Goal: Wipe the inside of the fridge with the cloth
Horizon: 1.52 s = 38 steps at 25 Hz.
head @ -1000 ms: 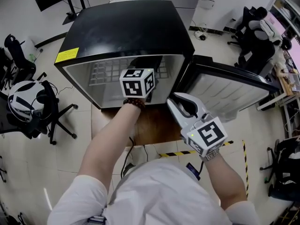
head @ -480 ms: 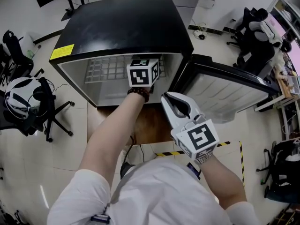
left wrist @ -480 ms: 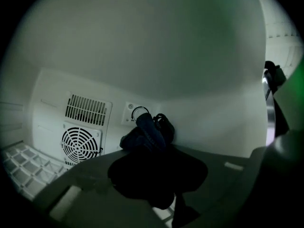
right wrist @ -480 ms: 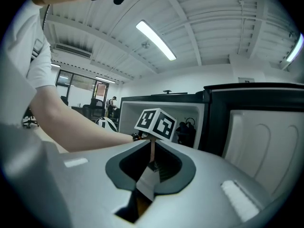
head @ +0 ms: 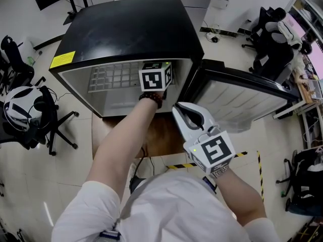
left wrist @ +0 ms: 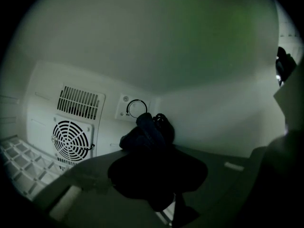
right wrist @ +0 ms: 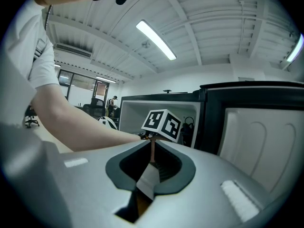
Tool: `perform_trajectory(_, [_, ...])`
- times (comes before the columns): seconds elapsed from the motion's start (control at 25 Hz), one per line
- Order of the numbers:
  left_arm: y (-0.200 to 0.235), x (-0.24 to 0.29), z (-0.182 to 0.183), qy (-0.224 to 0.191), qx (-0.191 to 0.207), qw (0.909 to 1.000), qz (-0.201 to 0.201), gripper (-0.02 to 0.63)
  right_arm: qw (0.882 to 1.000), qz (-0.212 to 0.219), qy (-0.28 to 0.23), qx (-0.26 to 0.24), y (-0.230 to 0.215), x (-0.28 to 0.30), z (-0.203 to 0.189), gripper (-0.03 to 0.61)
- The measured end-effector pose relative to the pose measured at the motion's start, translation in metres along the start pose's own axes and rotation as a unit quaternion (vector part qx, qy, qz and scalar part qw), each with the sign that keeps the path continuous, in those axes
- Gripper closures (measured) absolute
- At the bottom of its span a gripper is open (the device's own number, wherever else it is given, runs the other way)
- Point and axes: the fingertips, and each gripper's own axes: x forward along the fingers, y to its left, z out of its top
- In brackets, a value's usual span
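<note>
cloth (left wrist: 146,135) clamped in left gripper (left wrist: 156,161), inside fridge (head: 126,29)

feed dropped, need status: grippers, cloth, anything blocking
Left gripper shut on cloth, inside fridge, facing dial. Right gripper shut, empty, outside by open door. Nothing seen blocking.

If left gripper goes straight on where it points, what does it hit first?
Likely the fridge's back wall beside the dial; the cloth clamped in the left gripper would touch first. Depth unclear.
</note>
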Motion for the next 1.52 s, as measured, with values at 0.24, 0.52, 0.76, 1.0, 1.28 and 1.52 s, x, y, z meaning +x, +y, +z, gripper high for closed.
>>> perform_trajectory(0.24, [-0.005,0.001,0.001,0.006,0.000,0.9999,-0.009,0.522,1.000,0.001,-0.001,0.001,0.000,-0.005,-0.003,0.554])
perform_trajectory(0.52, [-0.018,-0.007,-0.002,0.008,-0.009,0.9993,-0.034,0.523,1.000,0.008,-0.007,0.000,0.006,-0.008,-0.003,0.554])
perform_trajectory(0.76, [-0.027,-0.020,-0.004,0.007,-0.004,0.9988,-0.049,0.523,1.000,0.015,-0.010,0.000,0.012,-0.011,-0.005,0.554])
perform_trajectory(1.0, [-0.036,-0.034,-0.007,0.006,0.014,0.9982,-0.059,0.523,1.000,0.017,-0.005,0.005,0.019,-0.014,-0.007,0.554])
perform_trajectory(1.28, [-0.049,-0.054,-0.010,0.000,0.019,0.9975,-0.068,0.523,1.000,0.014,0.005,0.014,0.024,-0.019,-0.010,0.554])
perform_trajectory(1.52, [-0.060,-0.070,-0.015,-0.002,0.020,0.9971,-0.073,0.523,1.000,0.024,-0.004,0.011,0.030,-0.025,-0.011,0.554])
